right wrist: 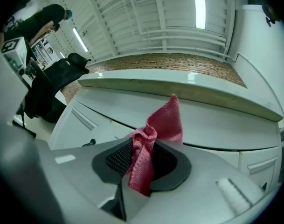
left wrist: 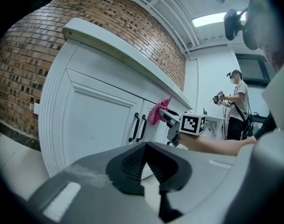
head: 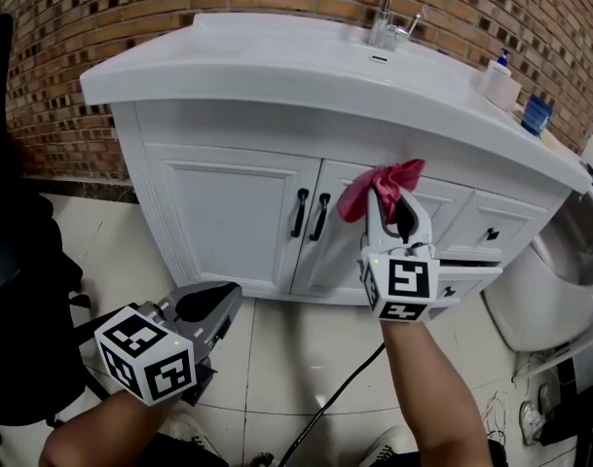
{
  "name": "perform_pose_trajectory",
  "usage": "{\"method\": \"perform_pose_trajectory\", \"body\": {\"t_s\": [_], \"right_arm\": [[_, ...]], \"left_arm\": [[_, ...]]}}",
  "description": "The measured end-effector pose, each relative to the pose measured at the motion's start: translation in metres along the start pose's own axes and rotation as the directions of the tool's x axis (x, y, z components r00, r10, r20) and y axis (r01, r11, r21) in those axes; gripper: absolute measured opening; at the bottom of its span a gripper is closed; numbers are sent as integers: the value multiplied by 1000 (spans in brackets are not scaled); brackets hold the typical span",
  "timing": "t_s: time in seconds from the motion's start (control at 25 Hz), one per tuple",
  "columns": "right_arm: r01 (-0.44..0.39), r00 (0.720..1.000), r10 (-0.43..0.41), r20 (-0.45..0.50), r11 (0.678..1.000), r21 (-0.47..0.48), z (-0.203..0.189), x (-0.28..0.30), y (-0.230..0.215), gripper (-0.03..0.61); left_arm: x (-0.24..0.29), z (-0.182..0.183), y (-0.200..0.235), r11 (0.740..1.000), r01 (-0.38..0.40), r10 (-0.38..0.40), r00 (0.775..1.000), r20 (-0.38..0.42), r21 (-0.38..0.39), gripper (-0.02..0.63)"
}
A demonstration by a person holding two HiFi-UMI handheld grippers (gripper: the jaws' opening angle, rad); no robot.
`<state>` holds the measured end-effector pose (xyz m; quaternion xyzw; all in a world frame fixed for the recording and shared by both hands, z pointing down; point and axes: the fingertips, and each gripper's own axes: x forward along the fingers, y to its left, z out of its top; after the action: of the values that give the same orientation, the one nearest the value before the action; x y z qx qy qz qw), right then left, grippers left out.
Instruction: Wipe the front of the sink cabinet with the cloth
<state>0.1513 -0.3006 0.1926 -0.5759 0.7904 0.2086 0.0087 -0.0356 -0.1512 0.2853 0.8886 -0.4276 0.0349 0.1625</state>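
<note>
**Head view.** The right gripper (head: 388,202) is raised to the sink cabinet (head: 228,212), and its jaws are clamped on the cloth (head: 374,188). The cloth is a red bunch lying just under the counter (head: 277,61), toward 1 o'clock from the frame's centre. The paired door handles (head: 311,214) stand at 9 o'clock of the cloth, close by. The left gripper (head: 213,305) hangs low at 7 o'clock, well apart from the cabinet.

**Left gripper view.** The left jaws are closed together with nothing between them. At 1 o'clock the cloth sits at the cabinet front. Whether it presses on the panel or only stands just beside it cannot be told.

**Right gripper view.** The jaws pinch a narrow twisted fold. One small flap rises toward 12 o'clock and a tail hangs toward 6 o'clock.

**Assessment of risks.**
- Only a small area of cloth is presented, so a stroke would likely wipe a thin stripe and leave the panel unevenly cleaned.
- With so little cloth ahead of the jaws, firm pressure could bring the hard tips onto the paint and mark it.
- Drag on the panel could pull the fold out of the narrow pinch.
- A sweep toward 9 o'clock could snag the flap on the handles.
</note>
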Motion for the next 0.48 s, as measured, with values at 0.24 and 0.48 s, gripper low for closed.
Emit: {"method": "perform_pose_trajectory", "body": {"t_s": [0.24,0.48], "right_arm": [[3,1000,-2,-19,998,67,-26,-3,7,103],[-15,999,18,-49,998,57,-58,-9,16,103]], "left_arm": [[-2,-1,2,1000,-6,6,1000,1,6,6],[-4,2,9,1000,-25,25,1000,7,-4,6]]}}
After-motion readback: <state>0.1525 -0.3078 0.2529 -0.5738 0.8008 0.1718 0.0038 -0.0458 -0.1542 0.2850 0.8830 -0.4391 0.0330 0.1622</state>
